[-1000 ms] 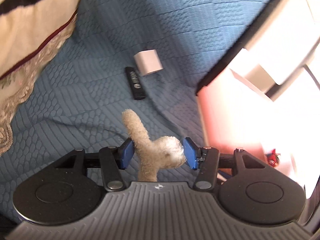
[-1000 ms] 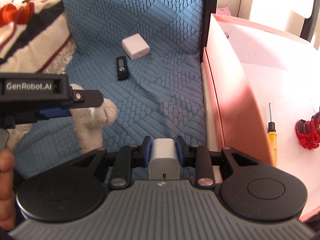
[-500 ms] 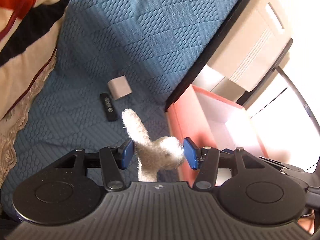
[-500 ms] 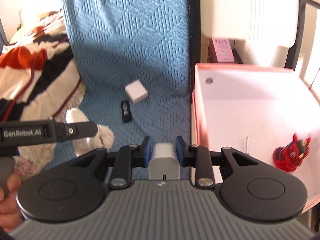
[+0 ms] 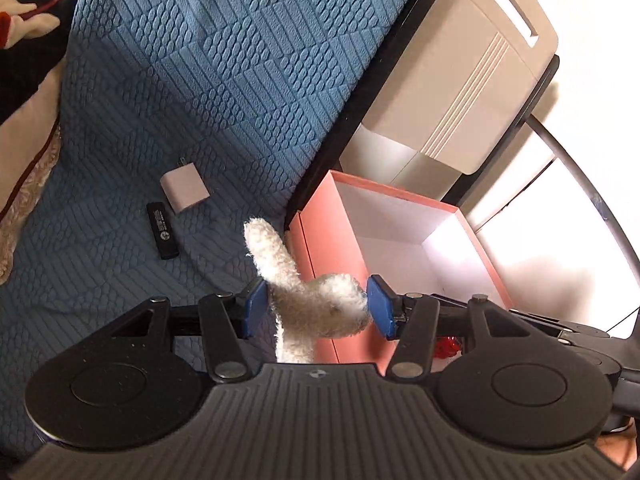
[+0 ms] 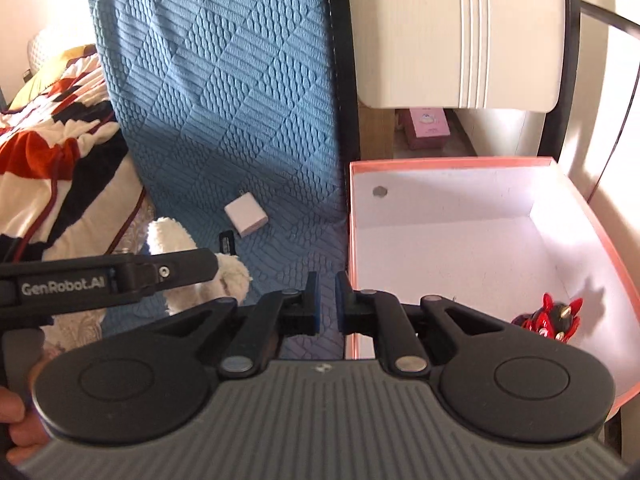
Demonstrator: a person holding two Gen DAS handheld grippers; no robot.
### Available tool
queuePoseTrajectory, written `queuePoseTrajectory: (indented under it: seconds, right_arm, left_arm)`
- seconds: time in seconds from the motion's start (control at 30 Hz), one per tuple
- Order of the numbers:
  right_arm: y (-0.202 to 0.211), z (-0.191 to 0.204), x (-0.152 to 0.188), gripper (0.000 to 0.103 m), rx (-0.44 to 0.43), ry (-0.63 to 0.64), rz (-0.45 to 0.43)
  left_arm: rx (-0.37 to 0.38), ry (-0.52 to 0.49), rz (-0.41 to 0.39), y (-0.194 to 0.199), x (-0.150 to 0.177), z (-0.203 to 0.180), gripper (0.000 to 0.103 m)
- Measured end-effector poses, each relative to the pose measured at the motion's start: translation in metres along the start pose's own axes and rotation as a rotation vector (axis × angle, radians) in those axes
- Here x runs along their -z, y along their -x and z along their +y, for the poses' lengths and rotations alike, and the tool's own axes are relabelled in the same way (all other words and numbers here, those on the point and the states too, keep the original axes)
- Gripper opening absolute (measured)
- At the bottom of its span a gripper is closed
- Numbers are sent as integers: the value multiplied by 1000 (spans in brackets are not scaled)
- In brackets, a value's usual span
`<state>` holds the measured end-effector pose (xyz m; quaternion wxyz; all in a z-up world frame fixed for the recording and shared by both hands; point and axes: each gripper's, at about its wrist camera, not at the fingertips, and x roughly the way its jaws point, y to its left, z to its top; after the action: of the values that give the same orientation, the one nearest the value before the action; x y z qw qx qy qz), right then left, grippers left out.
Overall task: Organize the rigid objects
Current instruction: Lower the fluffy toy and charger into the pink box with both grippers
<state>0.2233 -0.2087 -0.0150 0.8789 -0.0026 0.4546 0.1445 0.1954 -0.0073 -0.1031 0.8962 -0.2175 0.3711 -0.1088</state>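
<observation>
Trouble loomed: our right tool (image 6: 325,300) had just snapped together empty, its charger seemingly lost from view, while our left tool (image 5: 316,307) clamped the plush toy (image 5: 308,300) beside the box (image 5: 320,240).

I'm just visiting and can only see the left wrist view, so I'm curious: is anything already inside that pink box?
Observer: Yes, a red horned figurine lies inside the pink box, near its right wall.
Operator: Is the other gripper carrying something?
Observer: No. The right gripper has just closed its jaws, with nothing between them.
Operator: Anything beyond the box?
Observer: A small pink carton sits under the white cabinet behind it.
</observation>
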Motion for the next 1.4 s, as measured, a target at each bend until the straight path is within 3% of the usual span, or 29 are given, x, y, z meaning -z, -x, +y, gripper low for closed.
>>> queuePoseTrajectory:
  seconds: [0.17,0.43,0.67,0.7,0.77,0.8,1.03,1.17,1.4]
  right_arm:
    - [-9,6,22,10,-27,-10,55]
    - [-27,44,60,10,-94,32,137]
    - [-50,66,91,15,-56,54,226]
    - [-53,64,94,19,-46,35,233]
    - [-58,60,98,49,-24,-18,246]
    - [-60,59,100,53,-14,-41,248]
    - [-80,66,115,54,-9,-71,299]
    - [-86,69,121,48,2,-17,296]
    - [-76,62,111,47,6,-18,254]
  left_arm:
    - [-43,12,41,-5,24,28,59]
    - [-105,123,89,-5,52,86,59]
    - [-122,135,103,-5,60,97,59]
    - [-120,135,104,-6,61,97,59]
    - [-119,128,105,-7,62,96,59]
    - [-119,126,105,-8,62,95,59]
    - [-123,145,102,-8,63,99,59]
    - [-114,150,98,-8,62,98,59]
    - [-99,155,71,0,57,96,59]
